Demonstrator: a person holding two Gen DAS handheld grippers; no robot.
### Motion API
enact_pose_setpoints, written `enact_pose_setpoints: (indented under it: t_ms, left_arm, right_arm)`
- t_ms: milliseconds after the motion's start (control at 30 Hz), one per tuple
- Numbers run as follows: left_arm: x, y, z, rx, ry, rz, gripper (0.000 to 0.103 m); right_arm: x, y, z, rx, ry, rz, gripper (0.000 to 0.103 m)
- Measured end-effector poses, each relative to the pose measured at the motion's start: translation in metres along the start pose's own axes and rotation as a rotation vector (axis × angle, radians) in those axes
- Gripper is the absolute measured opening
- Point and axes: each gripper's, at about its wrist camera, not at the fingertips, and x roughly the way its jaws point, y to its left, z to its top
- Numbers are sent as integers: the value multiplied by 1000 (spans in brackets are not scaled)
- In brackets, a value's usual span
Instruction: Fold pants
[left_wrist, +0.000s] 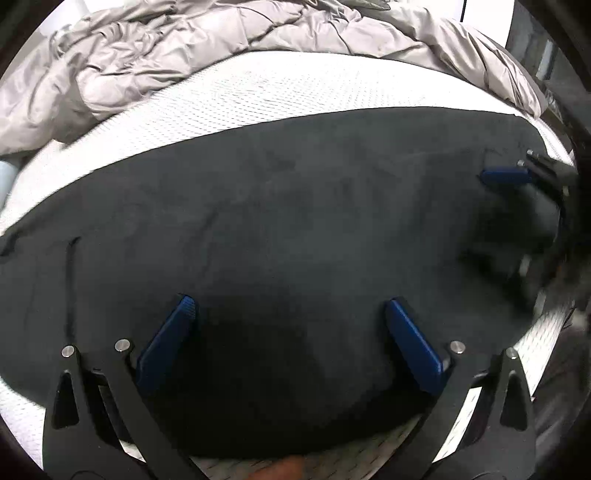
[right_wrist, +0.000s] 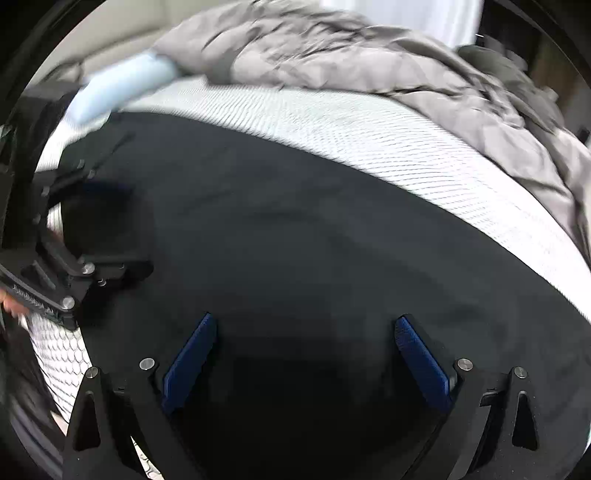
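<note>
Left wrist view: dark pants (left_wrist: 295, 221) flat and smooth on white mattress (left_wrist: 258, 96), both grippers' fingers wide, empty.

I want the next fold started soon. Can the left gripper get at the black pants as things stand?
Probably yes. The left gripper is open and hangs right over the black pants, spread flat on the mattress, with nothing between.

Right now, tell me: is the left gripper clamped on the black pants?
No: in the left wrist view the left gripper stands wide open above the pants, with no fabric pinched between its blue pads.
</note>
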Motion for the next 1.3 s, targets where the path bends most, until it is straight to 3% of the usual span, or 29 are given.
enact_pose_setpoints:
  t_ms: [33,100,167,267,367,433,567,633,700,800,933,1000,1100,1167,1233,1300]
  left_arm:
    - [-3,6,-7,-8,-7,2,103]
    - [-9,26,-18,-46,-31,0,103]
    - [-16,42,-30,-70,-47,12,103]
    - [-19,52,-27,-84,-61,24,102]
    - [-30,49,-11,-104,-101,3,102]
    - [-25,34,10,-80,-99,3,102]
    - [15,14,52,-54,11,-9,102]
    - [38,15,58,-58,59,28,103]
    - [41,24,56,-66,55,28,103]
    - [28,43,42,-92,27,57,103]
    - [16,74,17,-164,14,94,102]
    - [7,84,10,-186,-15,42,102]
    - [-22,94,3,-190,-98,26,102]
    - [-42,102,-5,-194,-141,56,102]
    - [-49,117,-15,-208,-131,128,102]
    - [-40,137,-24,-239,-64,233,102]
  right_arm:
    - [-2,-7,-3,20,7,-9,99]
    - [-5,-40,-13,74,34,-179,99]
    - [-9,-77,-26,170,54,-297,99]
    - [-18,-126,-42,333,60,-350,100]
    - [-27,-127,-39,385,35,-307,100]
    - [-30,-105,-26,325,-13,-203,100]
    - [-9,-41,12,124,-28,-27,100]
    - [10,-20,27,63,-3,20,100]
    - [28,-7,37,13,29,-18,100]
    - [34,-26,38,27,35,-68,100]
    - [37,-98,28,265,68,-274,102]
    - [37,-116,25,354,73,-306,102]
    - [25,-102,32,338,24,-283,102]
    - [19,-69,47,263,-34,-208,102]
    - [18,-30,62,181,-77,-112,102]
    - [24,9,76,130,-85,19,102]
